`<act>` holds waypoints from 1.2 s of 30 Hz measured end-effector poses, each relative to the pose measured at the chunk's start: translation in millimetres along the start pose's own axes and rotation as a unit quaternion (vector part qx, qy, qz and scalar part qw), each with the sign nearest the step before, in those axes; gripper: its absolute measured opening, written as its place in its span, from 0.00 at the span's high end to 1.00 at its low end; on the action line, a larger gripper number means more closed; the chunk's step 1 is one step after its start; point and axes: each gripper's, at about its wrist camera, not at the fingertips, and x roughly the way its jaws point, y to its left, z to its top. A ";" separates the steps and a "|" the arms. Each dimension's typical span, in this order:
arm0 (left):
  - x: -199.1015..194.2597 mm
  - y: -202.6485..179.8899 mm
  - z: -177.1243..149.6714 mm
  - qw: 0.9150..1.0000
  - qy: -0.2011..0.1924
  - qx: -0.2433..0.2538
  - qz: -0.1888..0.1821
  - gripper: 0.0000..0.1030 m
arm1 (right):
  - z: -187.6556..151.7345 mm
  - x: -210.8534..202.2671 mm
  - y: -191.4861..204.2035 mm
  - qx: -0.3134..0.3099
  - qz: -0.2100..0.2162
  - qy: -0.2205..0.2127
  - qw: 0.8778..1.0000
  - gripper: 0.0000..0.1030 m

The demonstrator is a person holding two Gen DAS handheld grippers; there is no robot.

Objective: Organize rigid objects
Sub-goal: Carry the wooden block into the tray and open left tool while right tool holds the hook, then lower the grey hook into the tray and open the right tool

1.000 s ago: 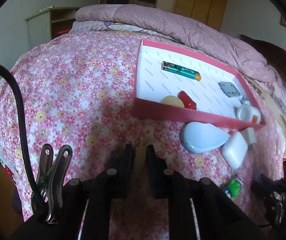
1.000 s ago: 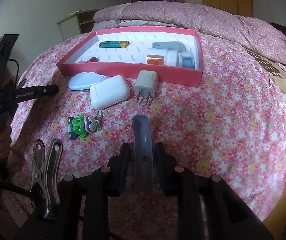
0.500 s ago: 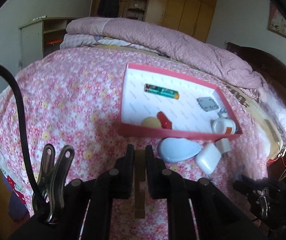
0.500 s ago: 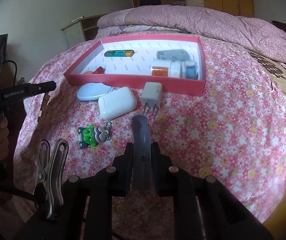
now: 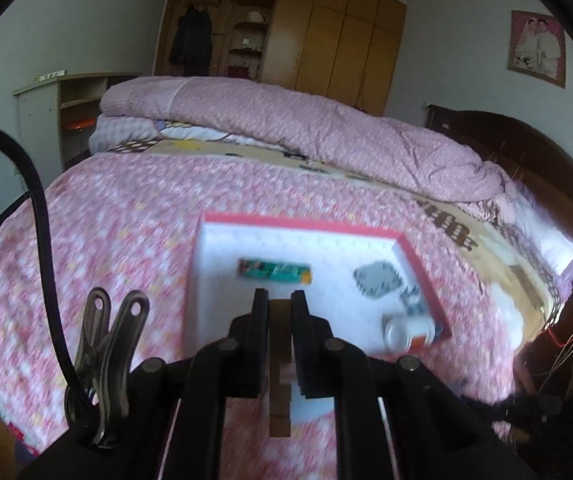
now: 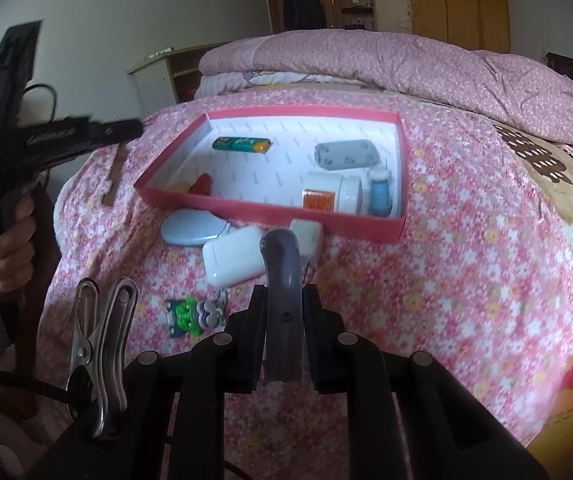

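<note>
My left gripper (image 5: 279, 298) is shut on a thin brown wooden stick (image 5: 279, 368) and holds it in the air, in front of the red tray (image 5: 302, 223). The right wrist view shows the left gripper (image 6: 126, 130) left of the tray (image 6: 274, 212), with the stick (image 6: 113, 178) hanging from it. My right gripper (image 6: 283, 294) is shut on a curved grey-purple handle piece (image 6: 282, 280), lifted above the bedspread. The tray holds a green battery (image 6: 242, 144), a grey pad (image 6: 344, 155), a white jar (image 6: 332, 199), a blue bottle (image 6: 380, 196) and a red piece (image 6: 202, 184).
On the flowered bedspread in front of the tray lie a pale blue heart-shaped case (image 6: 192, 227), a white case (image 6: 232, 256), a white charger (image 6: 308, 236) and a green toy keychain (image 6: 194, 314). A folded pink quilt (image 6: 406, 64) lies behind. A bedside cabinet (image 6: 166, 76) stands at the left.
Both grippers have risen from the bedspread with what they hold. The left gripper has swung toward the tray with the stick; its view is blurred by motion.
</note>
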 end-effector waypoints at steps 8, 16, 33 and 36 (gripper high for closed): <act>50.3 -7.4 25.0 1.000 0.011 -0.013 -0.013 0.89 | 7.1 -7.9 -18.0 0.023 -0.017 -0.009 1.000 0.82; 80.7 -7.6 17.0 1.000 0.023 -0.004 0.017 0.88 | 13.6 -3.8 -38.7 0.044 -0.033 -0.008 0.998 0.82; 72.1 -4.5 -20.7 0.997 0.065 -0.002 0.038 0.47 | 41.2 7.6 -44.4 0.042 -0.022 -0.017 0.999 0.82; 68.3 -4.1 -26.1 0.997 0.074 -0.003 0.036 0.47 | 50.9 10.7 -45.1 0.041 -0.018 -0.024 0.999 0.82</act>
